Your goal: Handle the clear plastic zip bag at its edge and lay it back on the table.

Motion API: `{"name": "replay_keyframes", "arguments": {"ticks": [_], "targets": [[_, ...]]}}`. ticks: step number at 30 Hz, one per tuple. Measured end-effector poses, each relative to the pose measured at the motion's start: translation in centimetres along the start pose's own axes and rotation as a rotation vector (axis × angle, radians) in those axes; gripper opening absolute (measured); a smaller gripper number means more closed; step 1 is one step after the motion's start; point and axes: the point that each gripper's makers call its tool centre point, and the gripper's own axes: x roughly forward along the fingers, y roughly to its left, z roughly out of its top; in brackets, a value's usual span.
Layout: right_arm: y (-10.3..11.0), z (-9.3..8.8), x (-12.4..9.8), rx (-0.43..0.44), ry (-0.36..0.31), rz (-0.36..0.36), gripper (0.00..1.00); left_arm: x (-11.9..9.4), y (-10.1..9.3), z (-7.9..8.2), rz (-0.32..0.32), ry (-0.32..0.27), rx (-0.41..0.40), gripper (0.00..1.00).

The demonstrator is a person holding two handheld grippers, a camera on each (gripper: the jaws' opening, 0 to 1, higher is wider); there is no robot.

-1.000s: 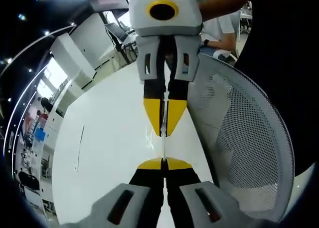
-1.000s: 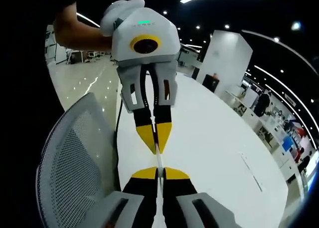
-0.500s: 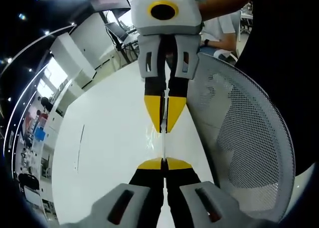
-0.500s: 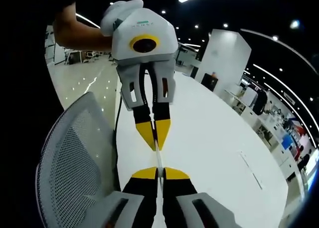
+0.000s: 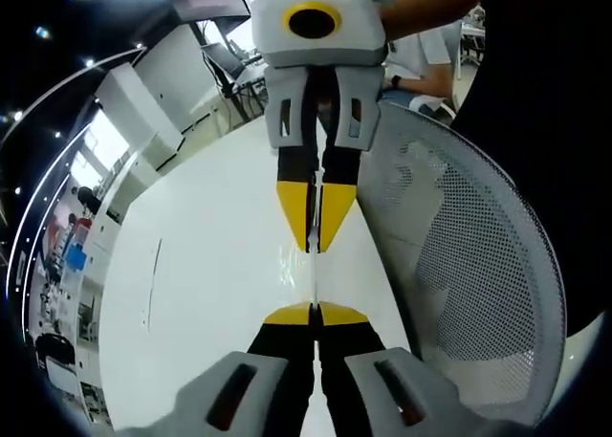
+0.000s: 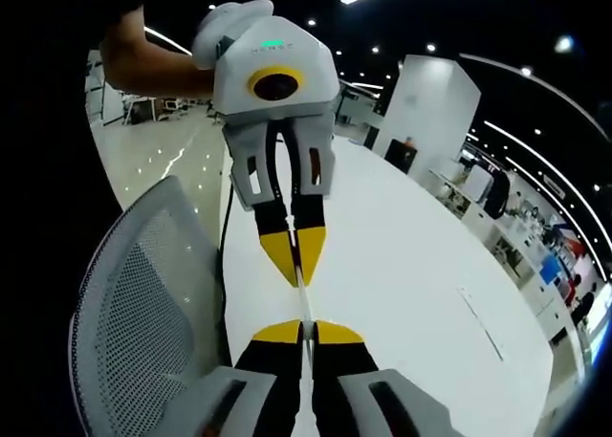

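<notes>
Bag (image 5: 314, 282) hangs edge-on between the two grippers, seen as a thin clear strip above the white table (image 5: 210, 294); in the right gripper view the same strip (image 6: 303, 301) runs from one pair of yellow tips to the other. Left gripper (image 5: 314, 314) has its jaws pressed together, pinching one end of the bag's edge. Right gripper (image 6: 304, 331) is likewise pressed together on the opposite end. Each gripper faces the other: the right one appears at the top of the left gripper view (image 5: 316, 234), the left one at the top of the right gripper view (image 6: 295, 270).

Judgement on step: bag is held taut off the table, so the lay-down is not yet done. To do it well, lower both ends together and level, keep light tension so the film does not fold, and let the flat side meet the table before either pinch is released. Release over the middle of the table, not at its rim.

Surroundings: mesh-backed office chair (image 5: 478, 265) stands just beside the table edge, close to the bag's line; also seen in the right gripper view (image 6: 143, 303). Risk: drifting toward the chair could drop the bag off the edge. Dark thin mark (image 5: 153, 284) lies on the table, well apart. A person's arm (image 6: 153, 64) holds the left gripper.
</notes>
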Motion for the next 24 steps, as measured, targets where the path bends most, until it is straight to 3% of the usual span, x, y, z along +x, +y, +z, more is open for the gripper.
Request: {"name": "replay_keyframes", "arguments": {"ticks": [24], "targets": [[-0.09,-0.39,-0.23,0.008,0.002,-0.004,0.00,-0.02,-0.15,-0.04,-0.006,0.002,-0.002,0.00]]}}
